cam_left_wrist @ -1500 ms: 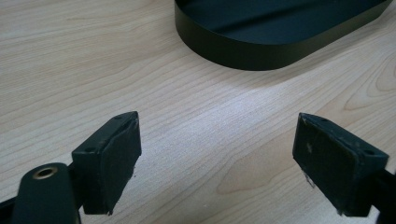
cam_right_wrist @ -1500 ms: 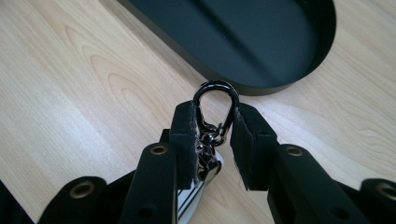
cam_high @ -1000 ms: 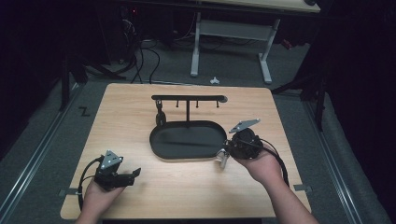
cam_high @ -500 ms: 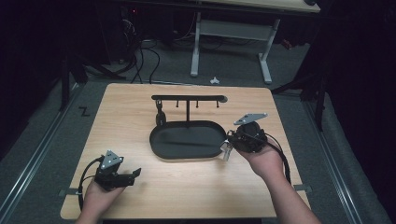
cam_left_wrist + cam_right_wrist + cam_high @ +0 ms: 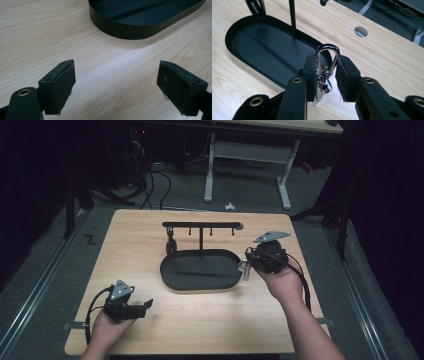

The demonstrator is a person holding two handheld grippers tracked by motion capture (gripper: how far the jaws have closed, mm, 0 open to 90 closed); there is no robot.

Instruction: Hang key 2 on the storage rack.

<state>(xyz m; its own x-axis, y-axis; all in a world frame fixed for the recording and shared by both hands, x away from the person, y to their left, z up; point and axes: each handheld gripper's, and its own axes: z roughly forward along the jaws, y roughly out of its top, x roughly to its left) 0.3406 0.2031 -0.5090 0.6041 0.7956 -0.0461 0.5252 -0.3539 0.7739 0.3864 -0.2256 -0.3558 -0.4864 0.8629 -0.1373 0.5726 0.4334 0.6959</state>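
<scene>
2 tools: right tool (image 5: pixel 325 77) clamped on shiny chrome clasp (image 5: pixel 325 62); left tool (image 5: pixel 116 87) apart over pale woodgrain table (image 5: pixel 37 37).

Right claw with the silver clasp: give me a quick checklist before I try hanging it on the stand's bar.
1. Clasp held in the right claw: ok, jaws shut on it.
2. Loop end clear of the jaws: ok, it sticks out above them.
3. Free hook on the stand's bar: ok, several pegs look bare; one holds a dark item.
4. Tray clear below: ok.
5. Left claw out of the way: ok, open, near the table's front edge.
6. Clasp gate state: cannot tell.
</scene>
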